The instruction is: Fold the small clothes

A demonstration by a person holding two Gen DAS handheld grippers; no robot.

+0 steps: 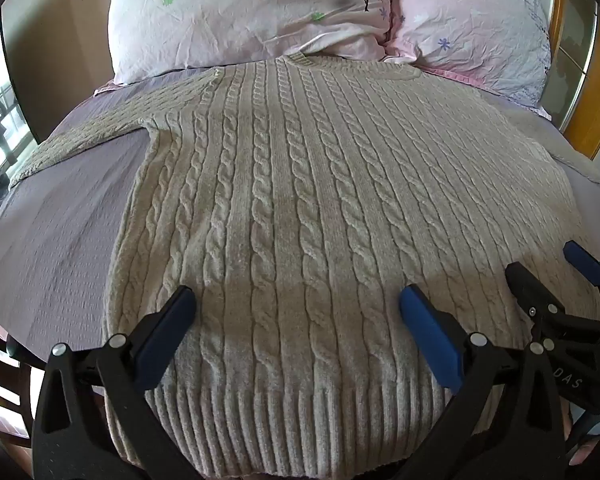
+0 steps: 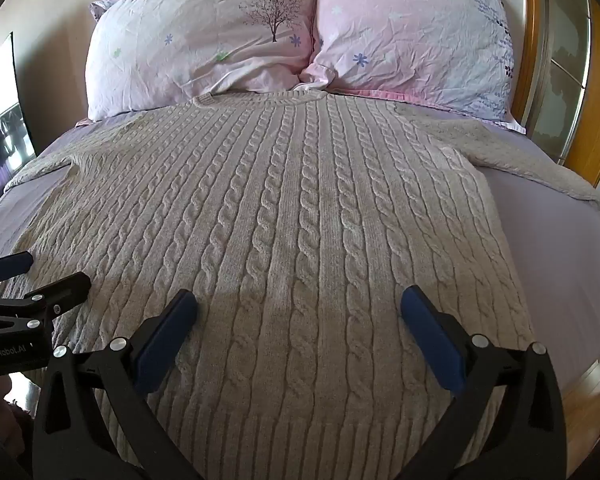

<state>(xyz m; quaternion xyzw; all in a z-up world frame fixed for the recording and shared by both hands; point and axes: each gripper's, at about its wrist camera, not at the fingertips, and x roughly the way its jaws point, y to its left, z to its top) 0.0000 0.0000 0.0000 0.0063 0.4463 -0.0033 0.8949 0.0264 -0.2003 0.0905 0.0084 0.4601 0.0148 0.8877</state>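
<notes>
Lavender bedsheet [image 1: 52, 240] covers a bed that fills both views, with two pink floral pillows [image 1: 240, 12] propped across the top of each frame. Spread flat on the sheet lies a beige cable-knit sweater [image 1: 300, 200], its collar touching the pillows at upper centre, its ribbed hem at the bottom edge, and its sleeves reaching out toward the left and right edges. In the left wrist view, the left gripper [image 1: 298, 300] hangs over the lower part of the sweater, jaws spread wide and holding nothing. The right gripper [image 2: 300, 300] sits the same way in its own view, jaws wide apart and empty above the knit. Each gripper shows at the other view's lower side edge.
</notes>
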